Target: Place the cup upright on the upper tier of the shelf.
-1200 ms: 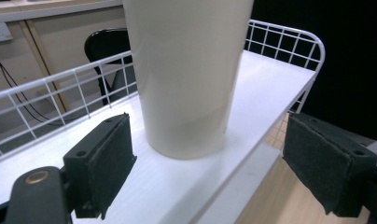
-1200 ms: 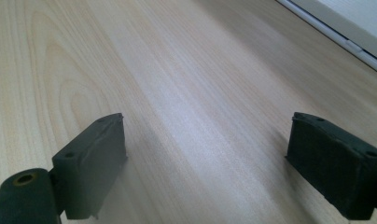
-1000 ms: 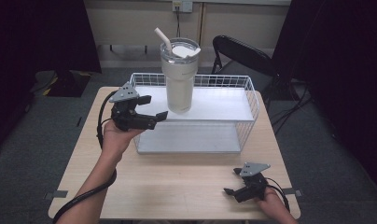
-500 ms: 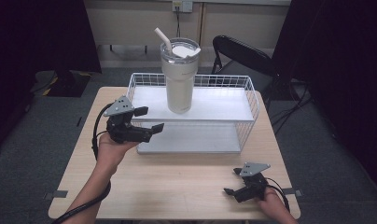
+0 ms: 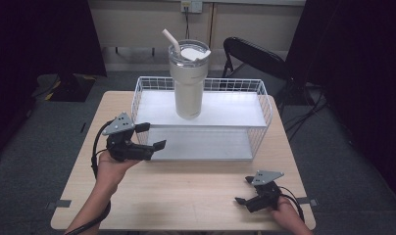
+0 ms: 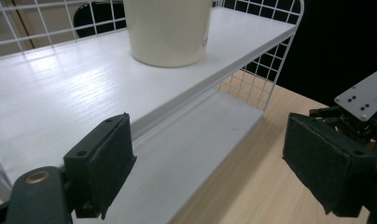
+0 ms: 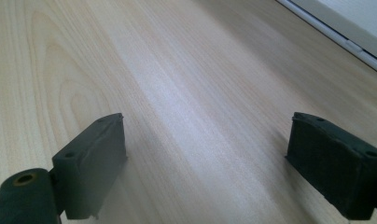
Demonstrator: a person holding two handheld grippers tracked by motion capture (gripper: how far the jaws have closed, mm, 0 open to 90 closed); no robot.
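A cream tumbler [image 5: 188,78] with a clear lid and a straw is seen standing upright on the upper shelf of a white wire rack [image 5: 262,105], left of the shelf's middle, at the far half of a light wooden table [image 5: 186,191]. In the left gripper view the tumbler's base [image 6: 168,30] is shown resting on the white shelf board, well beyond the jaws.

The left gripper [image 5: 154,137] is held above the table just beside the rack's near-left corner, its jaws spread wide apart and nothing caught between them; its pads [image 6: 102,161] are pictured framing the rack's lower shelf. A cable is seen looping down from it past the person's left hand [image 5: 112,166].

The right gripper [image 5: 244,191] is kept low over the table's near-right corner, well apart from the rack, its jaws likewise parted and empty, with bare wood grain pictured between its pads [image 7: 91,158].

A black folding chair [image 5: 255,54] is visible behind the table.
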